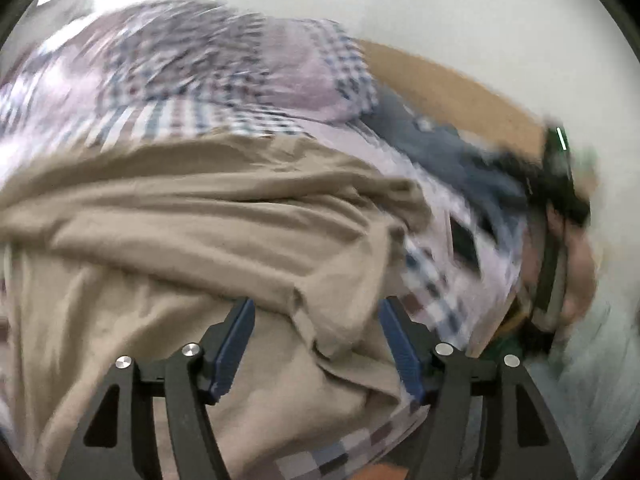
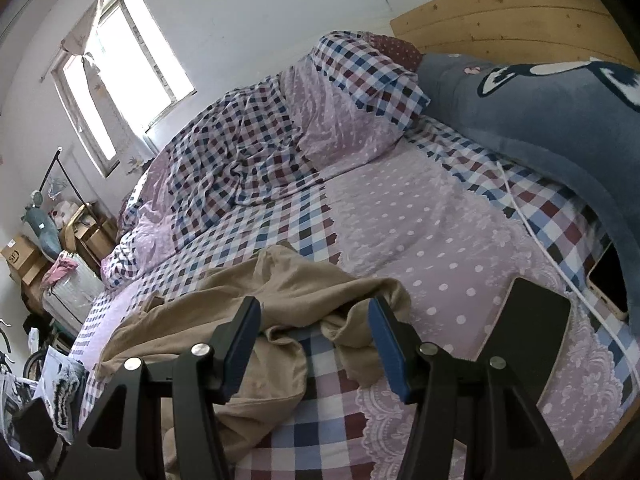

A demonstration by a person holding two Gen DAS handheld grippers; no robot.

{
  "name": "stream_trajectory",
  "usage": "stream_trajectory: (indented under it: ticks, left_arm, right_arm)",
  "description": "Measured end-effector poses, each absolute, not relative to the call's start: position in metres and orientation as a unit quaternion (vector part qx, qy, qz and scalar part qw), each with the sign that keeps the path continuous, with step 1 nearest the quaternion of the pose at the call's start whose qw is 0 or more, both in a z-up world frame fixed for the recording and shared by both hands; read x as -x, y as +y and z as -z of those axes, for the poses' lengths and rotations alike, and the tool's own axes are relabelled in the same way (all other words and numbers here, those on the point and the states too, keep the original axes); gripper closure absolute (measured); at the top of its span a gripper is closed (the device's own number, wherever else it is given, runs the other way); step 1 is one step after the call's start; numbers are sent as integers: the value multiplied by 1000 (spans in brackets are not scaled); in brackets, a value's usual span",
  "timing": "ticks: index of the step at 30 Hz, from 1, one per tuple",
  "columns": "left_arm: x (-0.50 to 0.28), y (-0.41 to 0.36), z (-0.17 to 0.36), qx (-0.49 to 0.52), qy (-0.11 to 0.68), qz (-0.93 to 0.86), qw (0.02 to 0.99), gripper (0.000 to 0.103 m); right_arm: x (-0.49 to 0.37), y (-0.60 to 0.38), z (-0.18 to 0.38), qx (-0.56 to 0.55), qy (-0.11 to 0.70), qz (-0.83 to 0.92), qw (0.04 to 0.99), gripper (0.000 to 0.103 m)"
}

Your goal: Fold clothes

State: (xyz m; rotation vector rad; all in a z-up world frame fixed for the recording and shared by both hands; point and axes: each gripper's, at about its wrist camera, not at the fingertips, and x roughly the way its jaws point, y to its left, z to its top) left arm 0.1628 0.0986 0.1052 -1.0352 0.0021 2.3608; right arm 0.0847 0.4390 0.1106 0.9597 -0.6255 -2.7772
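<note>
Checkered bed (image 2: 400, 208) is seen ahead; tan garment (image 2: 248, 292) lies crumpled between spread right claw (image 2: 314, 344); left claw (image 1: 316, 344) spread too.

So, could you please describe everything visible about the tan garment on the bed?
The tan garment is plain, soft-looking, cotton-like cloth, crumpled and unfolded in a rumpled heap on the checked and dotted bedsheet. Both the left gripper and the right gripper hang open at it, gripping nothing.

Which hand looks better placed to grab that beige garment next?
Probably the left: its open tool has the beige garment bunched between its fingers. The right tool, also open, straddles mostly bedsheet.
</note>
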Motion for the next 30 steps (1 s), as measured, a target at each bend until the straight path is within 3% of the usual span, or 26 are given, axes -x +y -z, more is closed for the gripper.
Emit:
stream_trajectory:
  ticks: [3,8,9,11,13,22,28,30]
  left_arm:
    - [-172,128,-101,373,84,-880,280,34]
    - [-170,157,-89,363,145,-883,262,41]
    - [-167,160,-86,365,154,-882,256,47]
    - [-159,165,-80,372,172,-879,243,83]
    - [-152,161,-76,382,168,-878,233,96]
    - [-115,68,-89,416,-86,-877,226,98]
    - [-94,8,-77,419,-184,-874,165,97]
    - [-94,2,-73,427,-199,-863,181,83]
  right_arm:
    - [-84,437,-109,-320,-206,922,70,43]
    - [-84,437,-110,-321,-203,922,72,43]
    - [-84,437,-110,-321,-204,922,72,43]
    - [-84,439,-109,-320,-206,922,71,43]
    - [-85,439,-109,-321,-207,922,71,43]
    - [-82,434,-109,-324,-200,921,80,43]
    - [-81,419,-108,-329,-178,923,92,43]
    - [-81,415,-108,-331,-170,923,95,43]
